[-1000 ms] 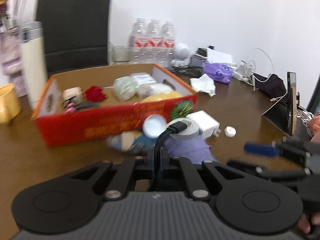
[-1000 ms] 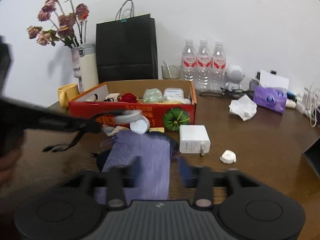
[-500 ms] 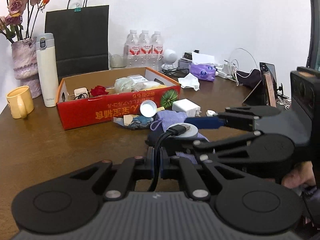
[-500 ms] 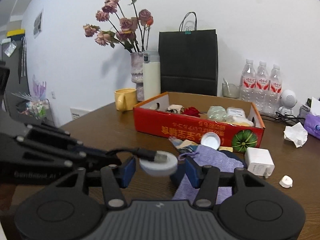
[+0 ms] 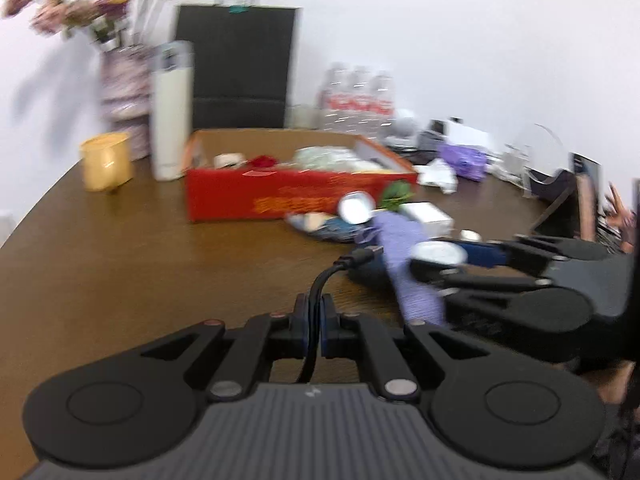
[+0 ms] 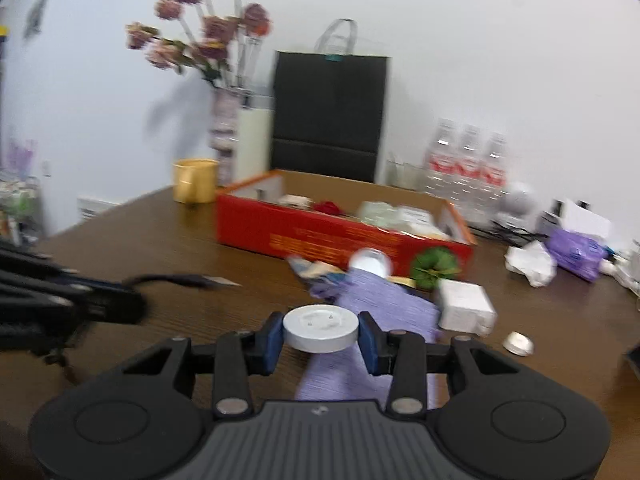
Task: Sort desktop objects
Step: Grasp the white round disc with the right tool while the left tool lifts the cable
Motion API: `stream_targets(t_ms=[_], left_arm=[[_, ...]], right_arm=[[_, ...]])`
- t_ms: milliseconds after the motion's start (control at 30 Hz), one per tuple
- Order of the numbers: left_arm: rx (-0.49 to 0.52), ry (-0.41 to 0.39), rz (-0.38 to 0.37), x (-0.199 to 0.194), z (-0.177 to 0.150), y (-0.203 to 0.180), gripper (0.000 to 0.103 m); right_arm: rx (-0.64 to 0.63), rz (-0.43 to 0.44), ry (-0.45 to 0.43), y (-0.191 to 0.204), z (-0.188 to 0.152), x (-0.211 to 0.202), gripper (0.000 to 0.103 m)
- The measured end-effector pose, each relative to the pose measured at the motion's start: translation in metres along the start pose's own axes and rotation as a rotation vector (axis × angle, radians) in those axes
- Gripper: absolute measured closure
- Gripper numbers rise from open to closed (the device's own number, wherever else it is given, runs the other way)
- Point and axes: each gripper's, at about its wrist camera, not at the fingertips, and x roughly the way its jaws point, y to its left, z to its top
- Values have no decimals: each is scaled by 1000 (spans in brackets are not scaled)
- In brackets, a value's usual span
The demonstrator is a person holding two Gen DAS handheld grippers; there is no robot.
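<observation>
cable (image 5: pixel 320 292): black lead, clamped in my left gripper (image 5: pixel 315 330), jaws nearly together on the cord. its plug end (image 5: pixel 366 254) curls up past the fingers and stands free in the air. i hold it by the cord so the plug stays clear of the pads, i judge.

puck (image 6: pixel 320 328): white round charging disc, two small pins on its top face, sitting between the pads of my right gripper (image 6: pixel 320 342). these jaws are closing on it, the blue pads touching its rim on both sides. in the left view the same puck (image 5: pixel 440 252) sits apart from the plug, so the two pieces look unplugged, one per tool. holding each part separately lets me sort them as two items; that is my reading.

box (image 6: pixel 280 232): red carton, open top, far side of the table (image 6: pixel 140 240); already holds a red flower (image 6: pixel 330 207), pale packets and small bits. likely the bin for sorted goods.

loose items, in front of the box: purple cloth (image 6: pixel 380 308) under my right tool, white adapter (image 6: pixel 464 306) beside it, a white cap (image 6: pixel 370 262) leaning at the box front, a small white piece (image 6: pixel 518 343) off to the right. still to sort.

background: yellow mug (image 6: pixel 196 180), white flask (image 6: pixel 252 142), vase of dried roses, black bag (image 6: pixel 330 112), three water bottles (image 6: pixel 466 168), crumpled tissue. probably not part of the job.

risk: the dangling plug may snag on the cloth.
</observation>
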Motion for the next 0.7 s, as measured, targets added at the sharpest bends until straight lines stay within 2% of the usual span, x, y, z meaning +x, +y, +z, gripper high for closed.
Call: stream_targets(t_ms=[100,233,500,700], left_arm=[[-39,-13,91,-4,-6,7,97],[-71,-36,140,-13,-9,8,97],[-13,-122,149,-48,-9,-13,97],[-18,-123,152,-59,-19,-25,97]], right_arm=[[58,30,-6,-9,-2,-8,65],[50,40,-23,-3,1,-25,65],[38,48,-82,1,15,-66,65],[58,57,-68,-5,7,-85,65]])
